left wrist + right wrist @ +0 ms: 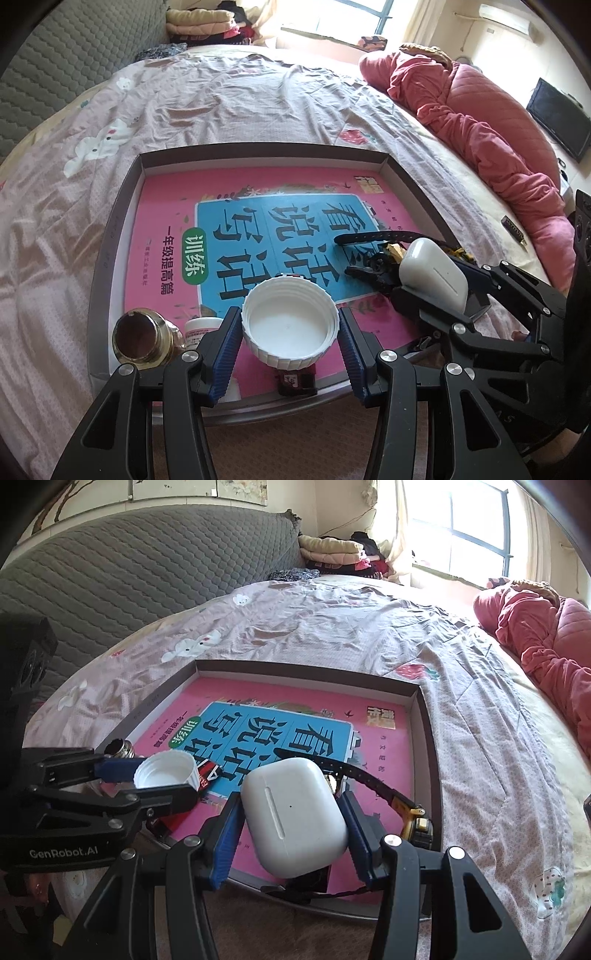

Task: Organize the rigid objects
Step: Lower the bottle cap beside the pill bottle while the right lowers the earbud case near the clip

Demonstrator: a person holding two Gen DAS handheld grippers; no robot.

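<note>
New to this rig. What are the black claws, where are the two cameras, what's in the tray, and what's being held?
No robot arm here: a person carries a two-finger gripper in each hand, each with a fisheye camera looking along its fingers.

In the left wrist view, the left gripper is closed on a white screw cap, open side up. In the right wrist view, the right gripper clamps a white earbud case. Each gripper also shows in the other's view.

Below them a shallow cardboard tray sits on a bed, with a pink book lying flat inside. On it lie a brass fitting, a small white jar and a black strap.
</note>
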